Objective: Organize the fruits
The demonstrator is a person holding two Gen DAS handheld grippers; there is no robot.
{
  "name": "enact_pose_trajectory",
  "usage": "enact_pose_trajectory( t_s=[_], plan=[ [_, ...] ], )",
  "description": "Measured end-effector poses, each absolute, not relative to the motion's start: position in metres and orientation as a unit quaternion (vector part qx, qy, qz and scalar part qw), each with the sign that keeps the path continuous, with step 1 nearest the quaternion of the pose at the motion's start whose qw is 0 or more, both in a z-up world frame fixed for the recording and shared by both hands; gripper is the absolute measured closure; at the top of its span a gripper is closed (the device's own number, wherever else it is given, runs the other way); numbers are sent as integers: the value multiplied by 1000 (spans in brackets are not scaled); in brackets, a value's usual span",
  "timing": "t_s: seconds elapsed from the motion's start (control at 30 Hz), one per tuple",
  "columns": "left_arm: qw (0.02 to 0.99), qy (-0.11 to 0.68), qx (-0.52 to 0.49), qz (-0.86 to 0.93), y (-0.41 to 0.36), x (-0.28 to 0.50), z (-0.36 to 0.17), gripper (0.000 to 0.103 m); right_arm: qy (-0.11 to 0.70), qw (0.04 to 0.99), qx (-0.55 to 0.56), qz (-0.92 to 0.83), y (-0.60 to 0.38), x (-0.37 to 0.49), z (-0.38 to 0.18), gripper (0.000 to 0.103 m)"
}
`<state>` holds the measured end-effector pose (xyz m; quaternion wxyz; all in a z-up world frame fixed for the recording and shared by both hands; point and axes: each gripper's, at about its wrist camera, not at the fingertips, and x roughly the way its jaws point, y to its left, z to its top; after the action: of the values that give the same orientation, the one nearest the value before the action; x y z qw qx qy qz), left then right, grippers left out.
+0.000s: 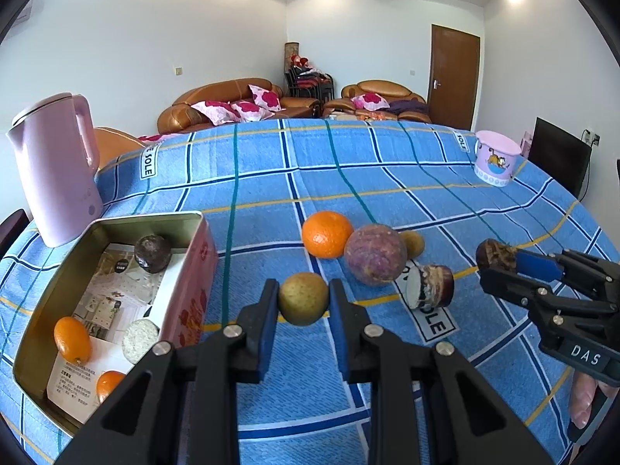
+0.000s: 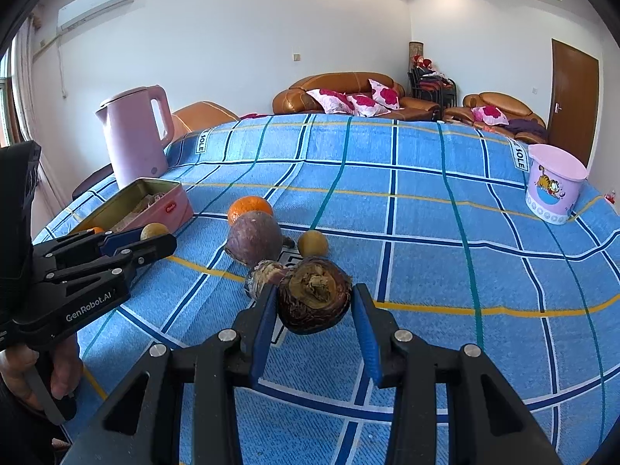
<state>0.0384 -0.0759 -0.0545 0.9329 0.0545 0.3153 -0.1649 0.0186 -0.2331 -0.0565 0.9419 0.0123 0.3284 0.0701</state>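
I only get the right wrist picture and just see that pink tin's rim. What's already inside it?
Observer: The left wrist view shows a dark round fruit by the tin's far wall.
Operator: Anything else?
Observer: A small oval orange fruit lies at its near end.
Operator: My right gripper holds a brown fruit. Is the other claw gripping too?
Observer: Yes, the left gripper has a yellow-green fruit squeezed between both pads.
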Motion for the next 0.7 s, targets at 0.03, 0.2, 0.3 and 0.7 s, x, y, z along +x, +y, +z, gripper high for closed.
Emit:
enact_pose_trajectory(
  t_s=[0.03,0.2,0.3,0.7],
  plan=[
    [934,314,54,-164,-76,38,-54,76,327,943,12,70,-234,18,-56,62],
    [937,304,52,-161,-74,36,-52,76,316,946,12,69,-234,14,-54,62],
    [940,298,50,-160,-72,34,-51,76,310,948,11,68,-234,12,-52,62],
    [948,277,44,-153,-68,28,-45,76,288,955,15,66,-237,5,-47,62]
  ],
)
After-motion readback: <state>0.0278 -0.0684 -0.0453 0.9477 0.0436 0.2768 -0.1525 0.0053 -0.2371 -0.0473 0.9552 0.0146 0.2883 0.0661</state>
